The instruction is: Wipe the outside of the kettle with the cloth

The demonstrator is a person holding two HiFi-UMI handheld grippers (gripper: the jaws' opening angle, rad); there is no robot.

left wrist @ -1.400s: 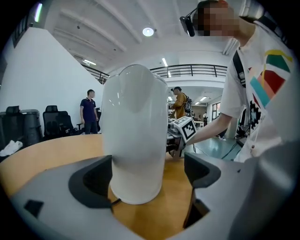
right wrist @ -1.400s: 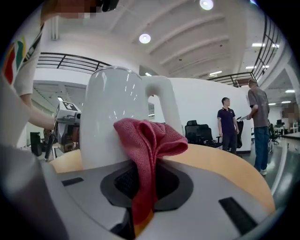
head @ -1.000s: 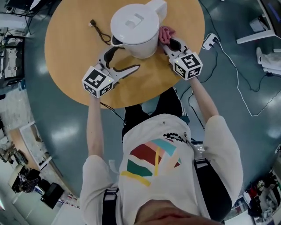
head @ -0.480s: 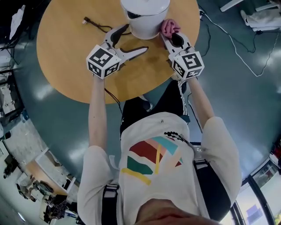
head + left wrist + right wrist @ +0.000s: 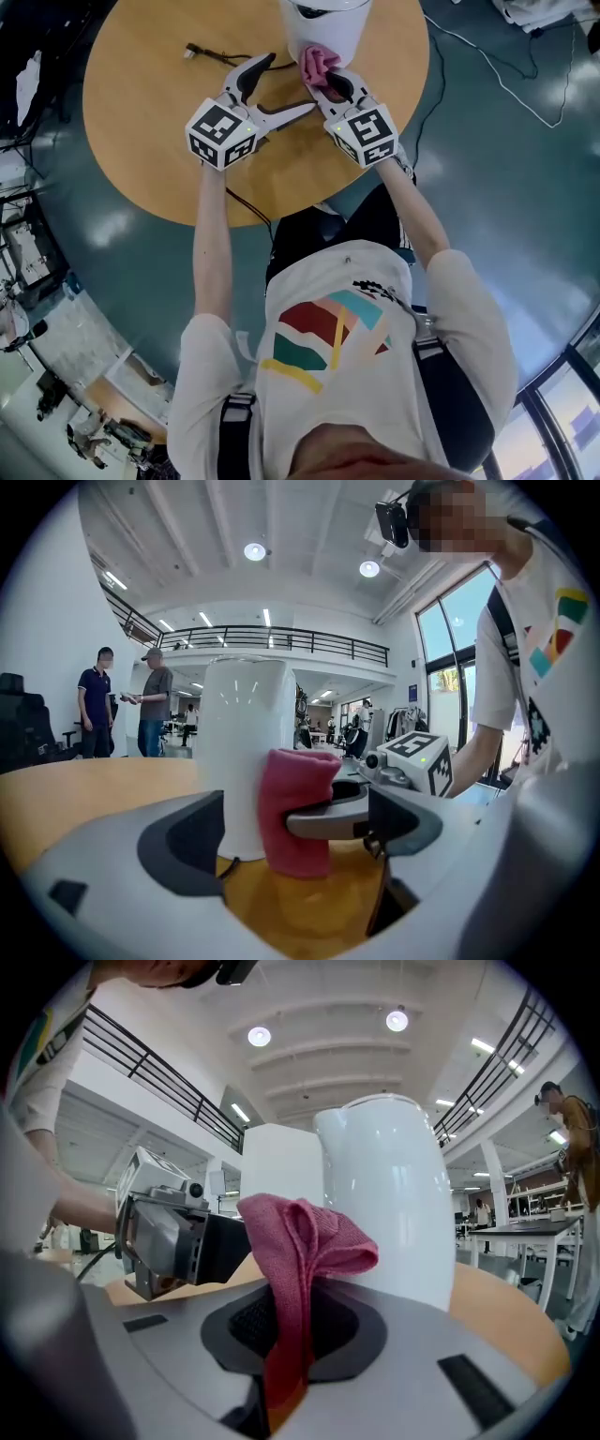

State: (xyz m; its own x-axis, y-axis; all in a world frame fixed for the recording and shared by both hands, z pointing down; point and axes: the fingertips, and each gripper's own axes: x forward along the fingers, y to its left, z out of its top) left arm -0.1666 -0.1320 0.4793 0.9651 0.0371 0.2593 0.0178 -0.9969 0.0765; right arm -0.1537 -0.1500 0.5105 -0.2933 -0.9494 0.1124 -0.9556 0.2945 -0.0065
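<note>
Since half a second back, the right gripper point(image 5: 323, 80) has slid the cloth point(image 5: 317, 64) round the kettle point(image 5: 328, 28), from its 3 o'clock side over to its 6 o'clock side, and it's now much closer to my left gripper point(image 5: 291, 82).

Kettle's white and sits at the 12 o'clock edge of the round wooden table point(image 5: 150, 122). The head view cuts off most of it, so only the lower body shows there. In the right gripper view it stands upright just past the jaws point(image 5: 394, 1194).

Cloth is pink, bunched up, and pressed against the kettle wall low down. My right gripper's jaws are clamped on it: the right gripper view shows a fold of it pinched between the pads point(image 5: 300, 1241), with the rest flopping over the top towards the kettle.

Left gripper is at about 7 o'clock from the kettle, jaws wide apart and gripping nothing. One jaw tip points in near the kettle's base, the other lies out towards 4 o'clock, under the right gripper. Looking along it, the gap frames the kettle point(image 5: 242, 742), the cloth point(image 5: 295, 808) and one jaw of the right gripper.

A dark cable point(image 5: 211, 54) lies on the table at the kettle's 9 o'clock, well apart from both grippers.
</note>
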